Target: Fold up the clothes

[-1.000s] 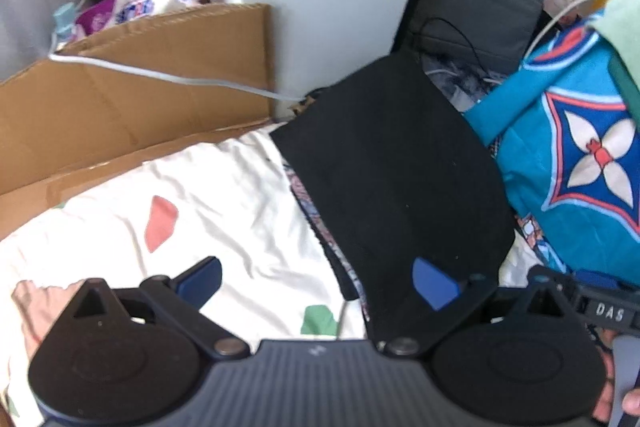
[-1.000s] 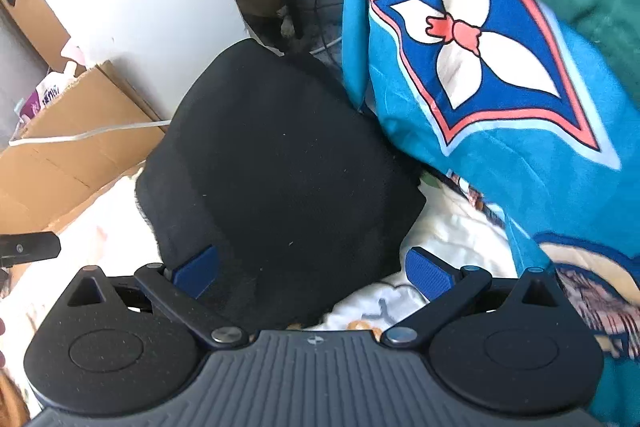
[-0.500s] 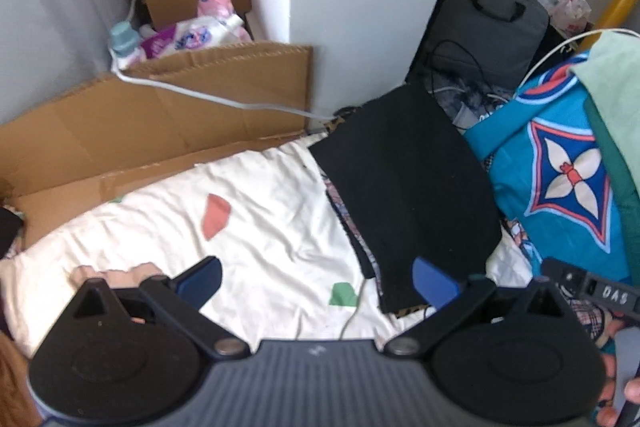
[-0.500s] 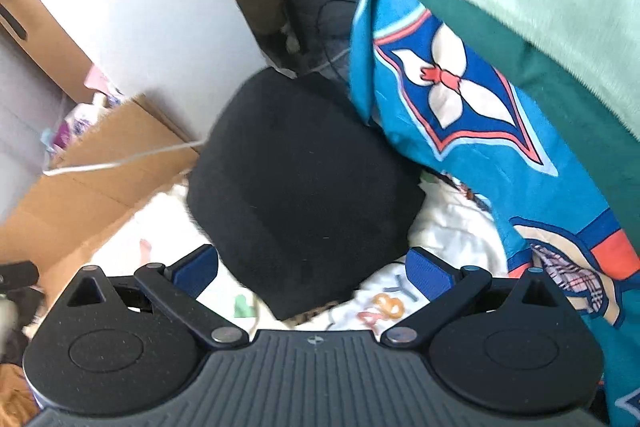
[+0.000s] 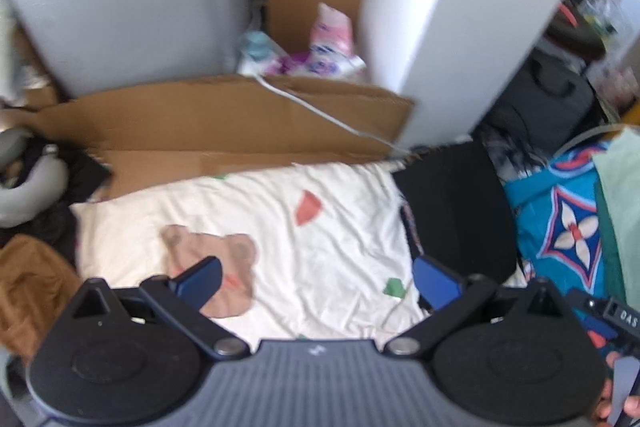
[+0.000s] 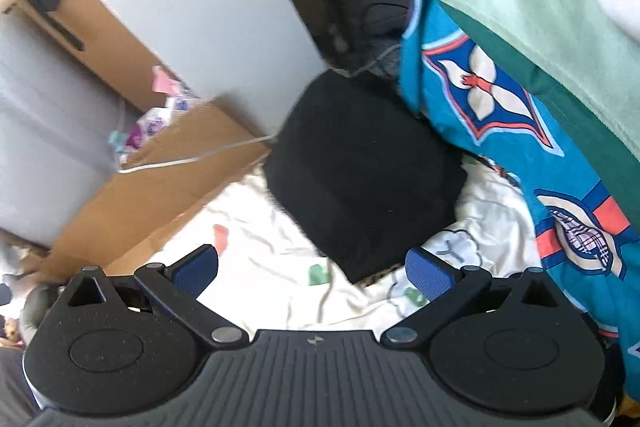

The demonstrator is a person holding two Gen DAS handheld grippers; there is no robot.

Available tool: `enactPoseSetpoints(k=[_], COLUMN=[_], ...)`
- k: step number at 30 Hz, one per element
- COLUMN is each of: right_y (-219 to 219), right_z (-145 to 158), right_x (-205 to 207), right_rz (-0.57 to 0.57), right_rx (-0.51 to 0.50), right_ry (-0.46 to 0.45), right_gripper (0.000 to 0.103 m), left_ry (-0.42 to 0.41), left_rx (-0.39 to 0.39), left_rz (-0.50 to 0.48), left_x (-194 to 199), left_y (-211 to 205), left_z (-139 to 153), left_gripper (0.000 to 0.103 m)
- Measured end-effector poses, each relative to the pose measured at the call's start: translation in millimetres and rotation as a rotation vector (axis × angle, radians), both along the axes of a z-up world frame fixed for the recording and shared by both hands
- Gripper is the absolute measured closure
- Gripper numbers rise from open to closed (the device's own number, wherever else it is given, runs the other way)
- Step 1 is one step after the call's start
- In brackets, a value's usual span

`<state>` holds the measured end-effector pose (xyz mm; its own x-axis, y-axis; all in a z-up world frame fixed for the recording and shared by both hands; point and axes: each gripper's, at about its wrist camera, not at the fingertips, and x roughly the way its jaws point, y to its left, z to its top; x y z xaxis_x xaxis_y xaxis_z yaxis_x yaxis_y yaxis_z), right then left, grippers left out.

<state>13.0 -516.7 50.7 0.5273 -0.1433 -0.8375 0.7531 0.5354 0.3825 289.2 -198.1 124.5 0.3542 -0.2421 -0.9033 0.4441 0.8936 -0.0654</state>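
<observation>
Black garment [image 6: 360, 171]: folded, on white sheet [image 5: 280, 227], 12 o'clock of right gripper [image 6: 312, 269].
Surroundings: cardboard [image 5: 224, 115] at 11; blue patterned cloth [image 6: 520, 147] at 2.
Claws: left gripper [image 5: 316, 281] and right both spread, empty.
Obscured: left view blurred.

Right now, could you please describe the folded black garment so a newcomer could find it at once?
Start at the cream printed sheet. At its far corner, beside the bright blue patterned blanket, lies the black garment. It is the only plain, dark, squarely folded piece there.
</observation>
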Motion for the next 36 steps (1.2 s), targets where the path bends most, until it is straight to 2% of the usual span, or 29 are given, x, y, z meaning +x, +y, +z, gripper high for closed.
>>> enactPoseSetpoints(k=[4,10,13,18,25,30,36], right_y=[13.1,37.0,48.6,73.8,109.9,133.8,160.6], right_z=[27.3,55.7,65.2,85.7,97.7,107.7,122.0], right_x=[-4.4,-13.0,-21.1,-40.1,-60.1,-71.7,-80.0], right_rz=[0.007,0.075,0.113,0.188,0.274,0.331,0.392], right_rx=[-0.006,-0.052,-0.054,-0.099,-0.142,-0.200,-0.282], right_ry=[-0.008,0.004,0.004,-0.018,-0.047,-0.054,-0.072], right_gripper=[0.000,0.000,0.000,0.000,0.000,0.000,0.000], left_ry=[-0.009,-0.057,-0.048,-0.084,-0.130,-0.175,-0.195], left_rx=[-0.025,0.012,-0.011,-0.025,-0.061,-0.061,-0.051], left_rz=[0.089,0.142,0.193,0.296,0.423,0.451,0.480], left_x=[-5.1,-39.1,-60.2,-102.4,-165.9,-201.5,-220.6], left_y=[53.7,115.8,151.0,208.2,279.4,297.9,303.8], left_z=[41.8,81.3,90.1,103.7,124.6,131.5,110.6], left_gripper=[0.000,0.000,0.000,0.000,0.000,0.000,0.000])
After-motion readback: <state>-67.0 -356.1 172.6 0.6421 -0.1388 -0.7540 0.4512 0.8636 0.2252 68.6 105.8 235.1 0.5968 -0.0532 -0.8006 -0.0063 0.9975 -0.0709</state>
